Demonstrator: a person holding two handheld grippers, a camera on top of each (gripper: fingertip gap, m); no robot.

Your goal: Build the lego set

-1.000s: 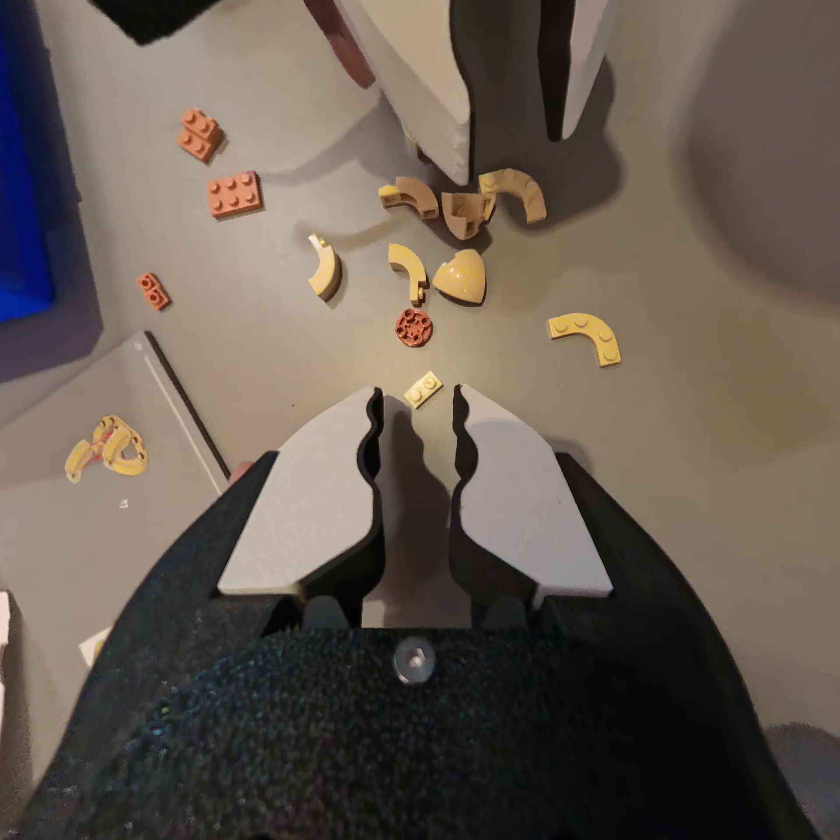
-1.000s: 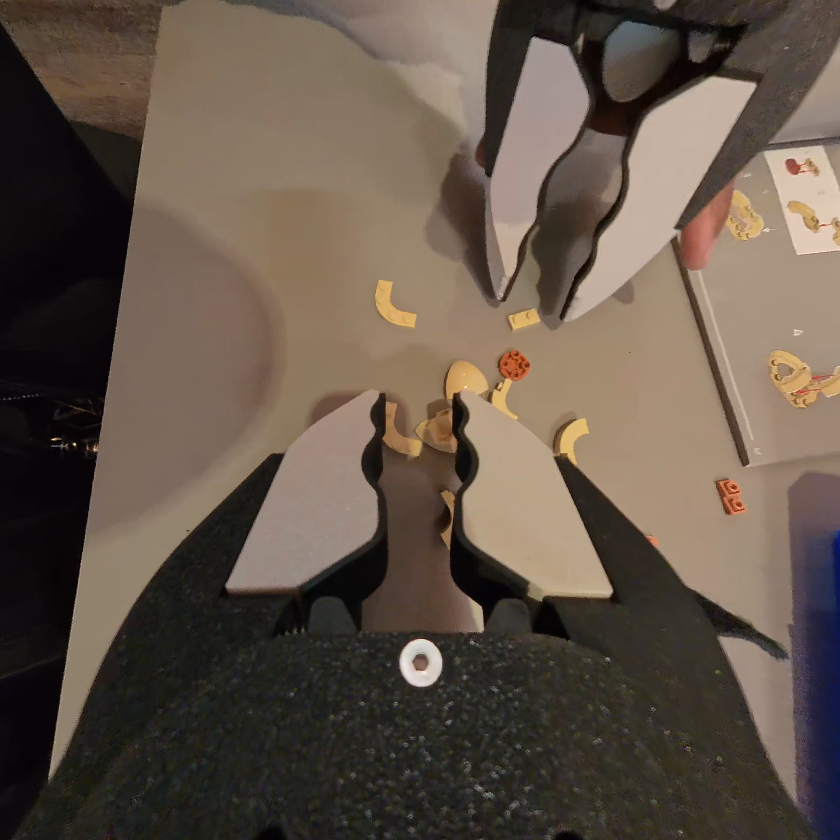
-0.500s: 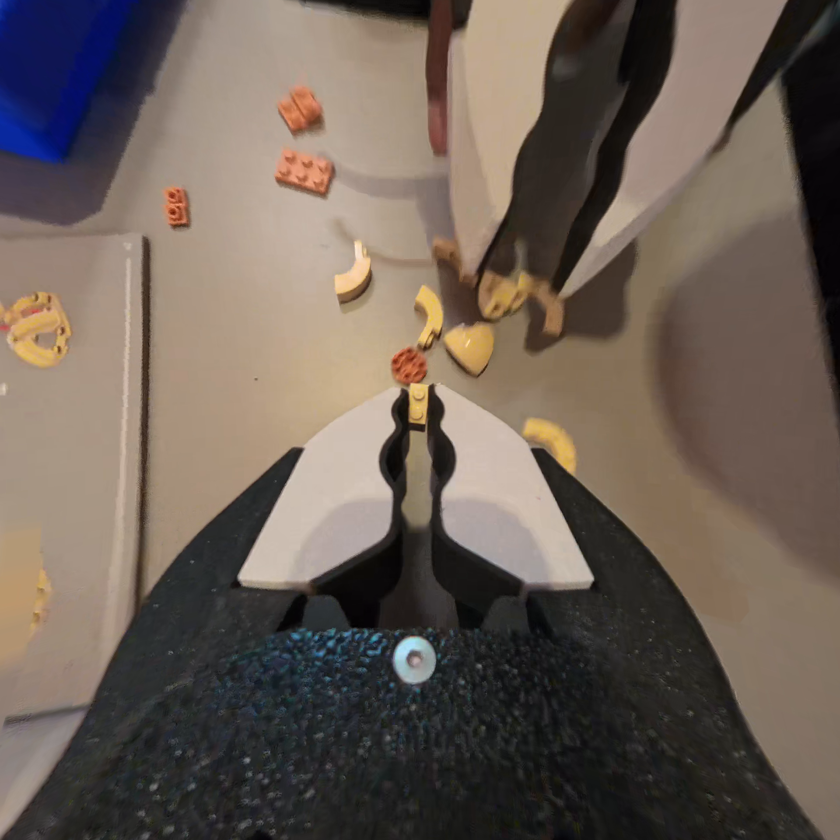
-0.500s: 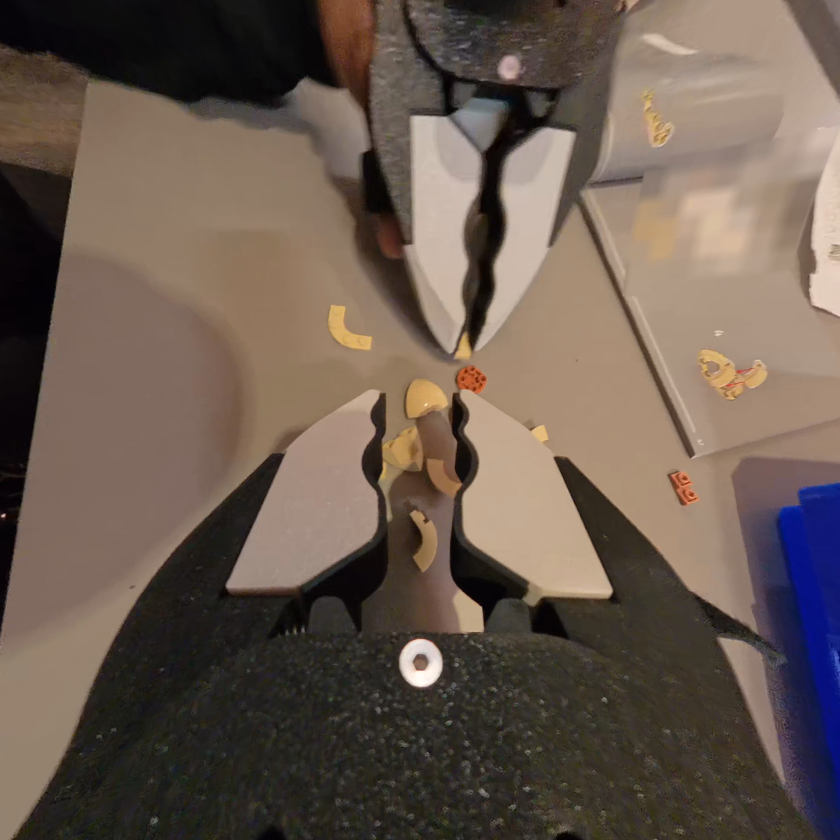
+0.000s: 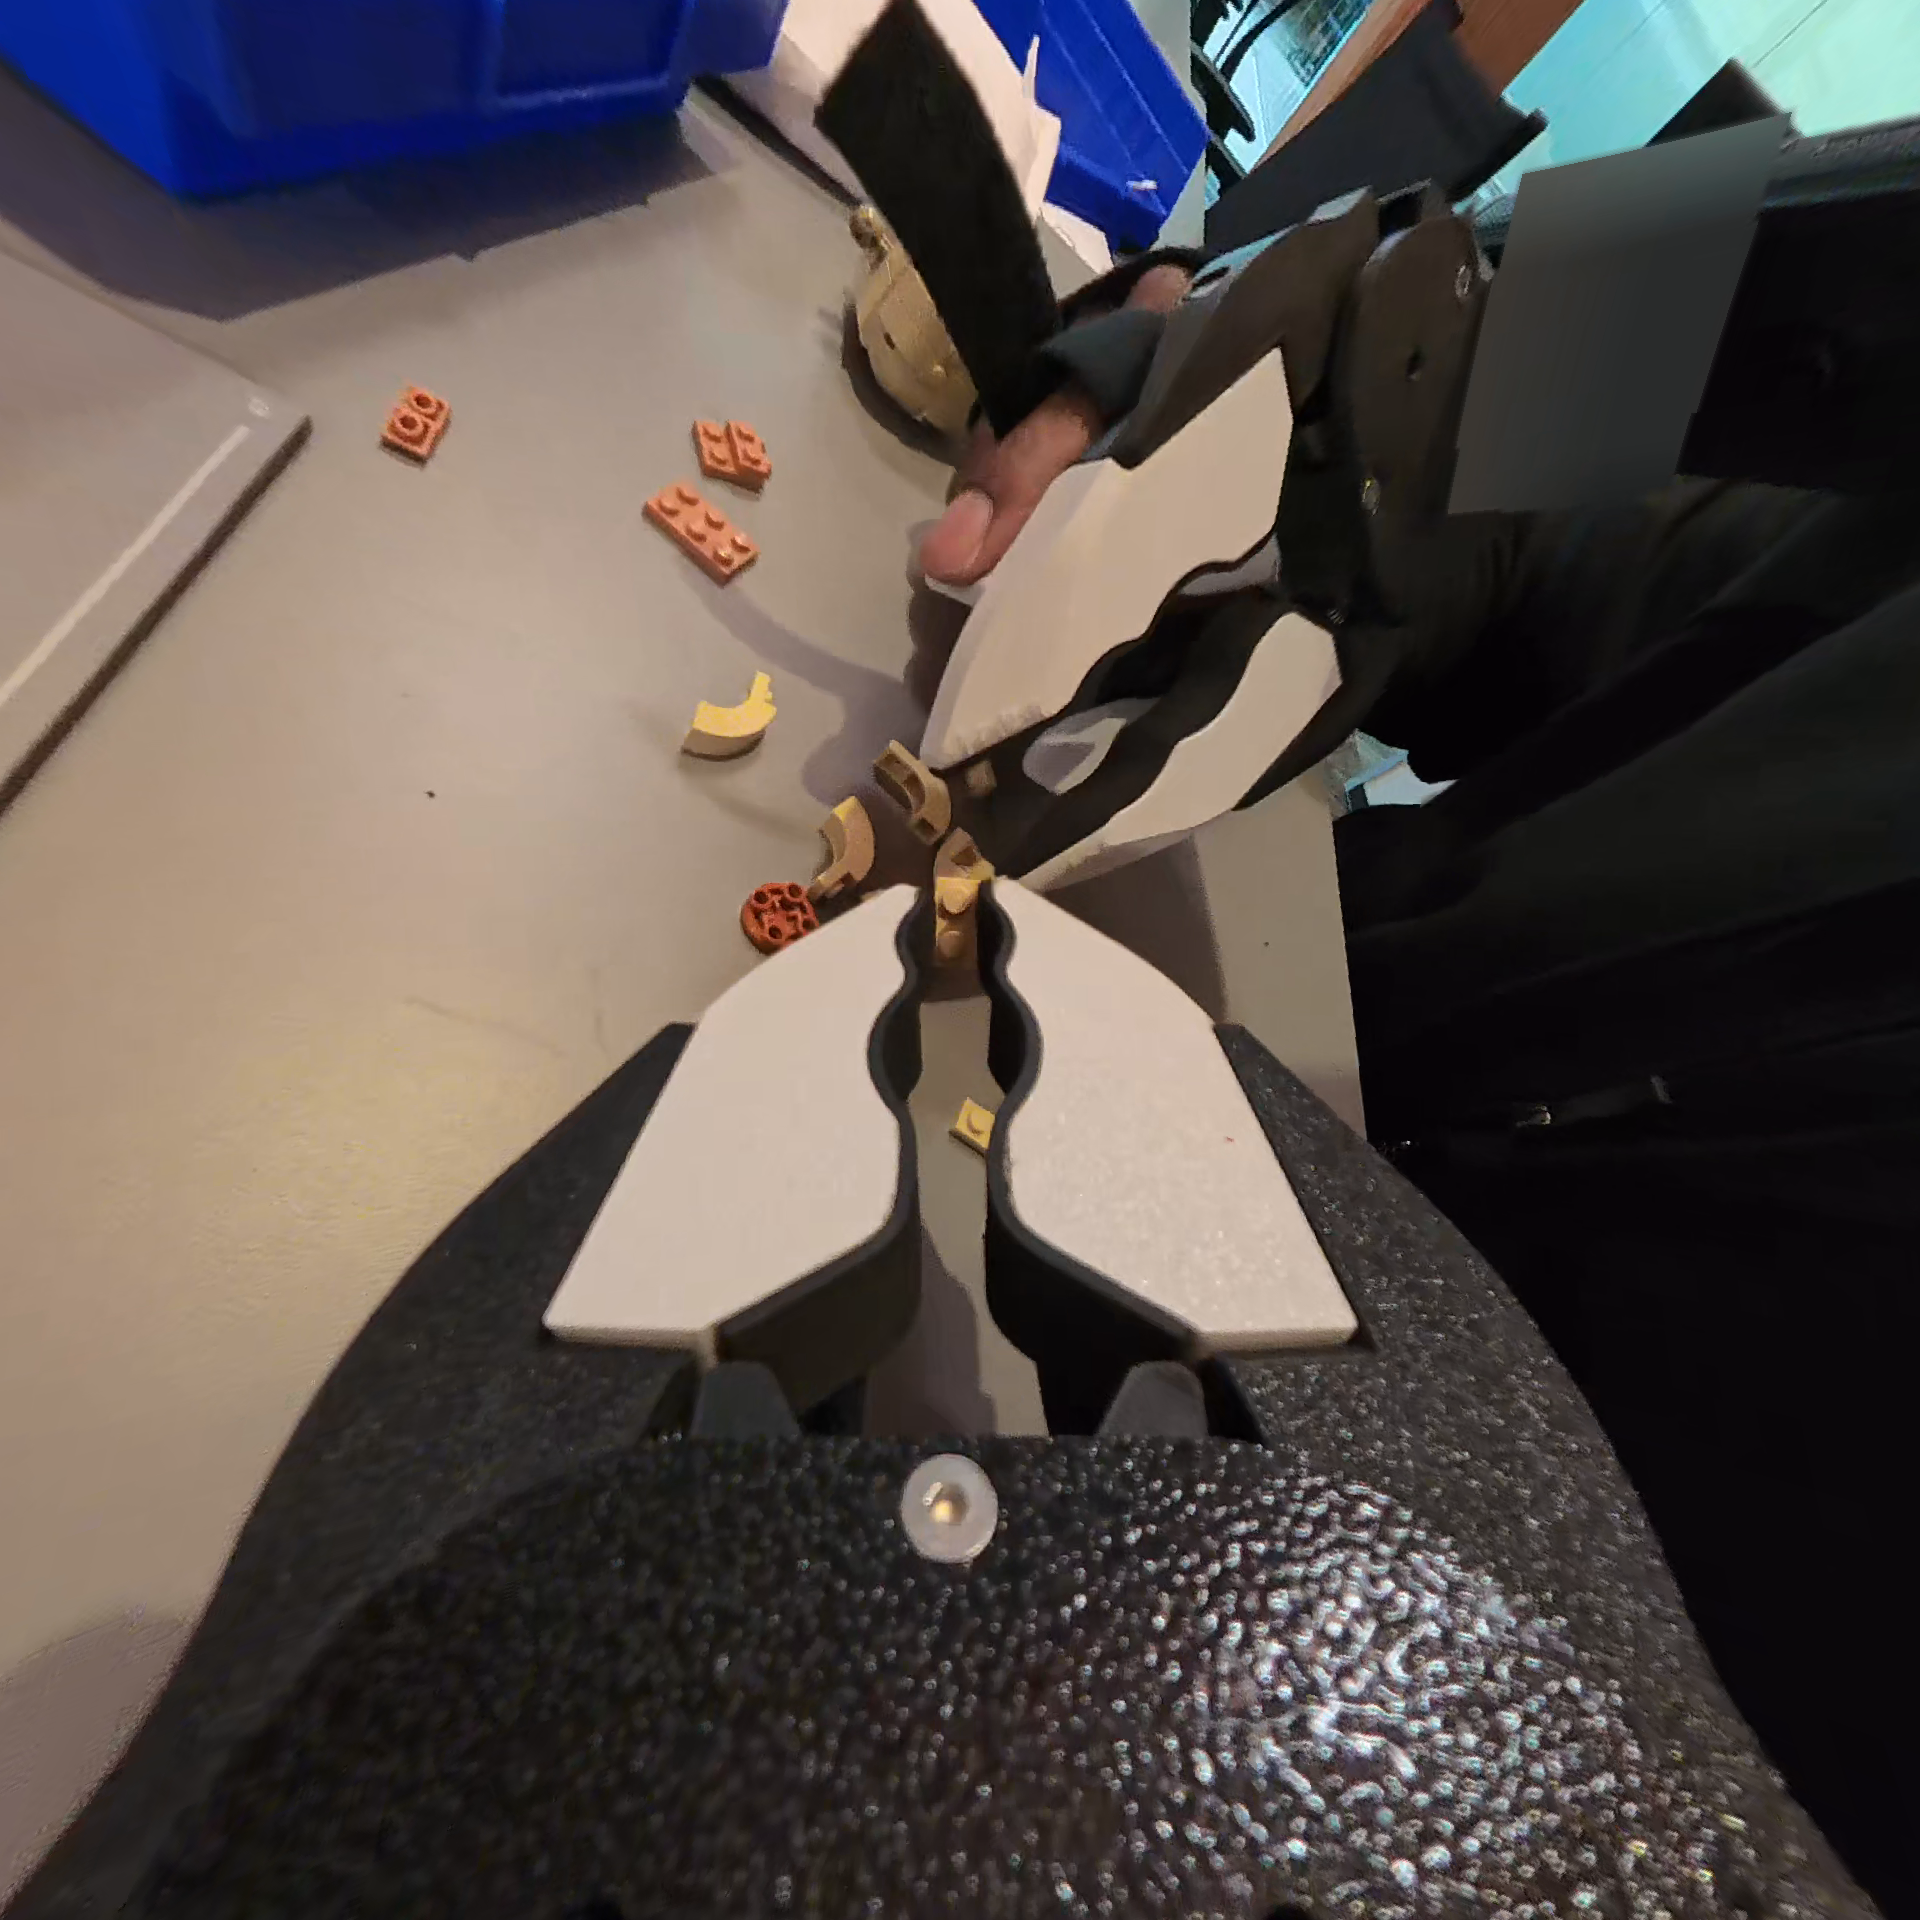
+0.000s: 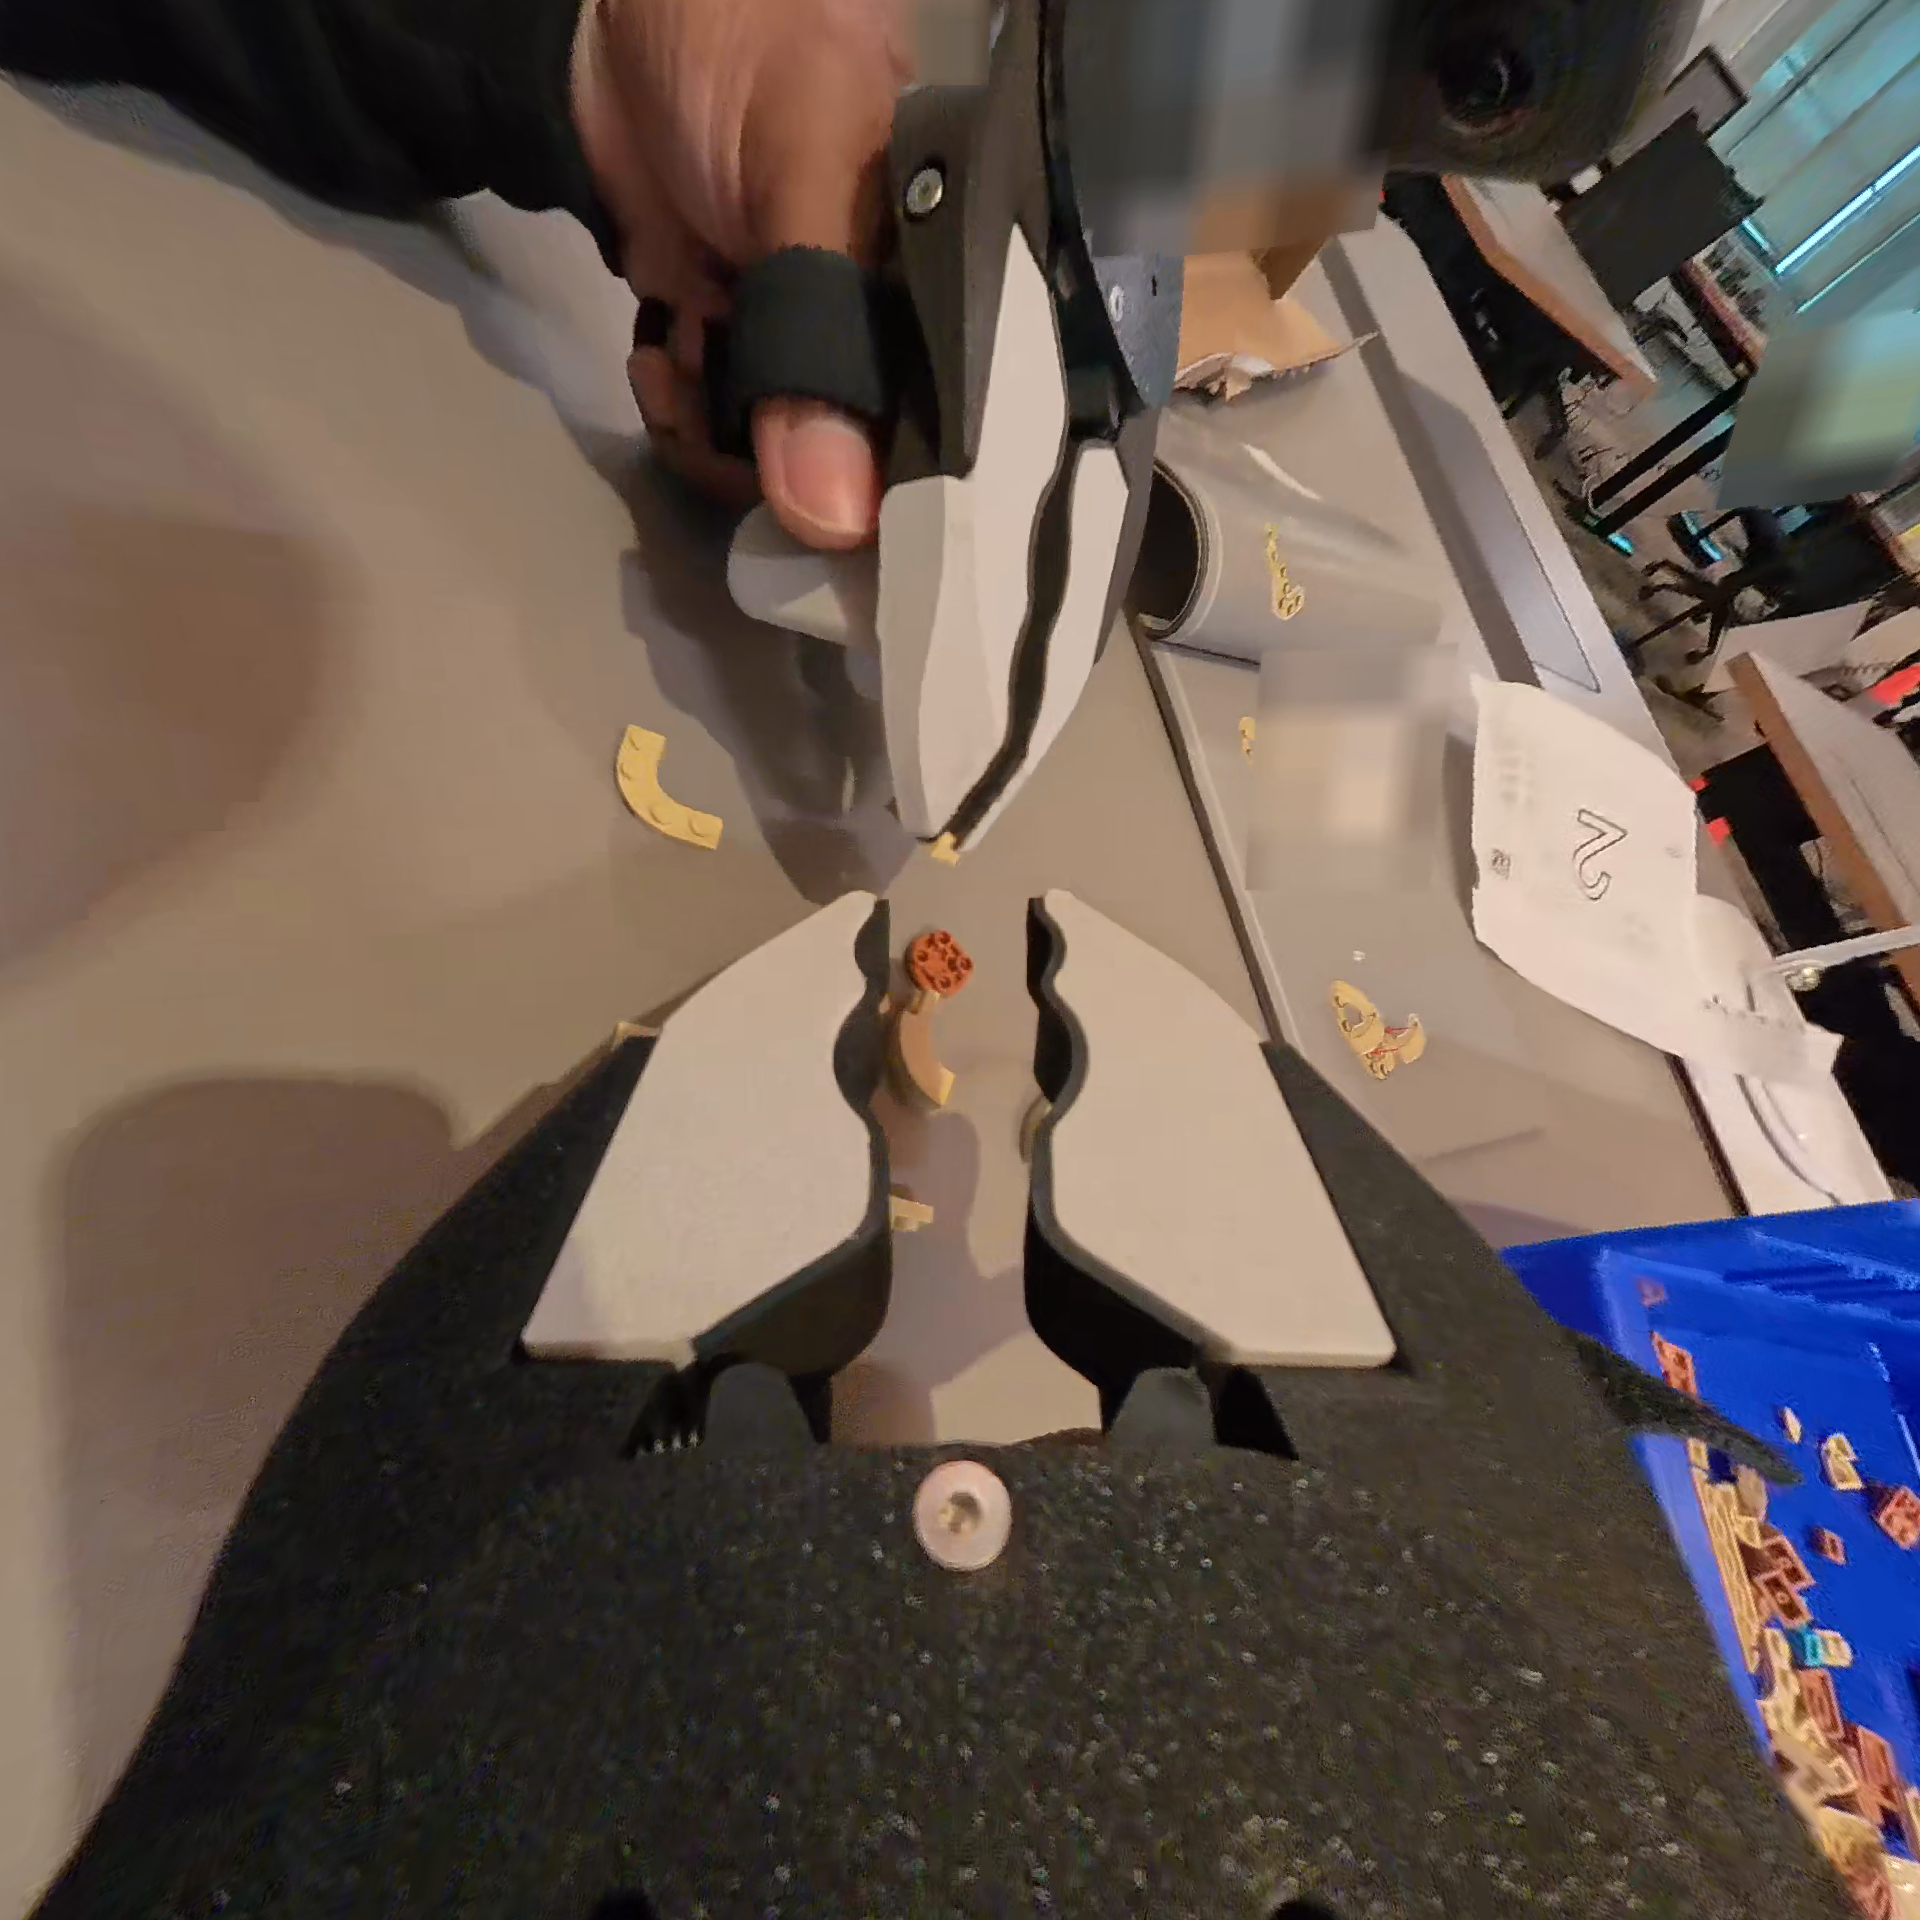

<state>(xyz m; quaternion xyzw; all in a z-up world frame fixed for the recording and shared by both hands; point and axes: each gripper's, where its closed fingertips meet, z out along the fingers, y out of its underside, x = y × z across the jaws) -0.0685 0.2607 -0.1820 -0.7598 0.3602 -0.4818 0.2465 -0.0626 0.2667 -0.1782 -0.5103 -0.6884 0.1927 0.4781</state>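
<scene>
Left gripper (image 5: 954, 906) pinches small tan plate (image 5: 952, 914) at fingertips, lifted off table (image 5: 312, 935). Right gripper (image 6: 956, 904) spread, over tan arch (image 6: 920, 1049) and brown round piece (image 6: 940, 961).

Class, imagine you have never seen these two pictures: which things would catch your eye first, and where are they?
The left gripper fills the foreground, its jaws shut on a small tan plate. Opposite it, the right gripper hangs open over a round reddish piece and a tan curved piece on the grey table. A blue bin of loose bricks sits at one side.
</scene>
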